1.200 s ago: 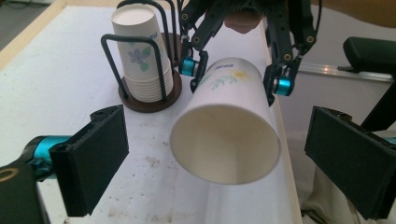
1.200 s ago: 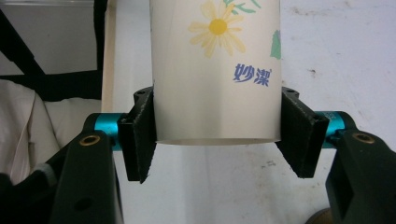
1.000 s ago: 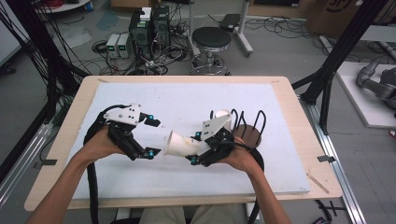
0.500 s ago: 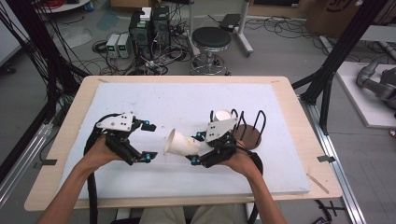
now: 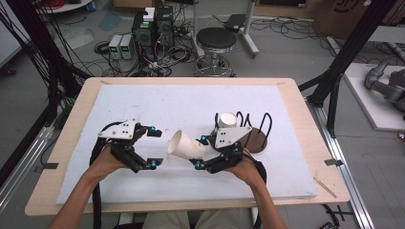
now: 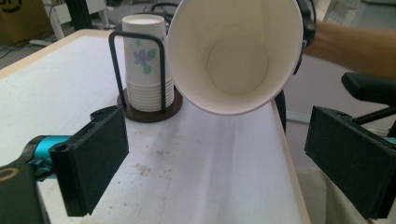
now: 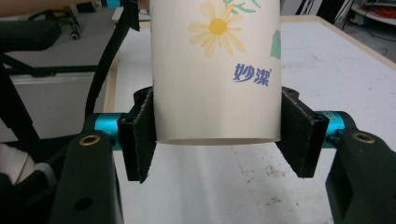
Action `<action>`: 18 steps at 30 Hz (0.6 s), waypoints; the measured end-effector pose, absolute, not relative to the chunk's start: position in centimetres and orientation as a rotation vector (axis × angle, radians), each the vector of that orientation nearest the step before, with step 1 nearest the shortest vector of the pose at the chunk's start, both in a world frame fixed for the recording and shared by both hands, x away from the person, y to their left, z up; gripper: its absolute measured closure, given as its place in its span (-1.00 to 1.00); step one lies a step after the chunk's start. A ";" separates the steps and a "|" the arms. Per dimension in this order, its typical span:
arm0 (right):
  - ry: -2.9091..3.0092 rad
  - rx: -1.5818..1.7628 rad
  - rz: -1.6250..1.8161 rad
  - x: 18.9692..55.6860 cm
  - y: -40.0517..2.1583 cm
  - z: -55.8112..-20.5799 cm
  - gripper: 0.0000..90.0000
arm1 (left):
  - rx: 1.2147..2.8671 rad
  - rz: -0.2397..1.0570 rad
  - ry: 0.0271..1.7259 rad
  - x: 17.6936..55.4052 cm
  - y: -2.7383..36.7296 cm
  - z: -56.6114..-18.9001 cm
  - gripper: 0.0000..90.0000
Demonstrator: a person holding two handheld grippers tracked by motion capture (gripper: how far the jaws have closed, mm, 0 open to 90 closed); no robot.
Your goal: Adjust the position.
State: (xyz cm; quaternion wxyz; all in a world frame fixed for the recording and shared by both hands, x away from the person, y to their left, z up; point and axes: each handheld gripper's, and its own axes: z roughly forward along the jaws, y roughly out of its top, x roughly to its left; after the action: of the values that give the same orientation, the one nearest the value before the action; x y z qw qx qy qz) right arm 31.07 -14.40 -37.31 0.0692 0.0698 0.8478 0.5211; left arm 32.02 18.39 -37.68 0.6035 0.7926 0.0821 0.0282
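Lying sideways, the paper cup [image 5: 185, 145] is clamped by the right gripper [image 5: 199, 151]'s fingers, facing the left gripper [image 5: 154, 146]'s wide-spread fingers.

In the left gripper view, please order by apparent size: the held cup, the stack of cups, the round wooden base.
1. Held cup, largest, though it is nearest the camera.
2. Stack of cups.
3. Round wooden base, mostly hidden by the stack, so unsure.
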 end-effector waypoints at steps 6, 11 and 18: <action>2.522 0.214 1.637 30.9 -14.6 -37.9 -0.17 | 1.813 0.054 0.186 31.9 18.2 -38.2 -0.86; 2.495 0.214 1.674 30.8 -14.8 -38.3 -0.17 | 1.791 0.047 0.190 31.8 18.2 -38.6 -0.86; 2.456 0.196 1.722 30.6 -15.0 -38.7 -0.17 | 1.767 0.028 0.184 31.8 18.0 -38.8 -0.86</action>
State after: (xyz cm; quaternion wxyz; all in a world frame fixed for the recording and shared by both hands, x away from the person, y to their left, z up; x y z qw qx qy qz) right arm 30.56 -14.95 -38.68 0.0678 0.0650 0.8151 0.5716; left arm 31.78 18.01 -38.84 0.6306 0.7719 0.0802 0.0122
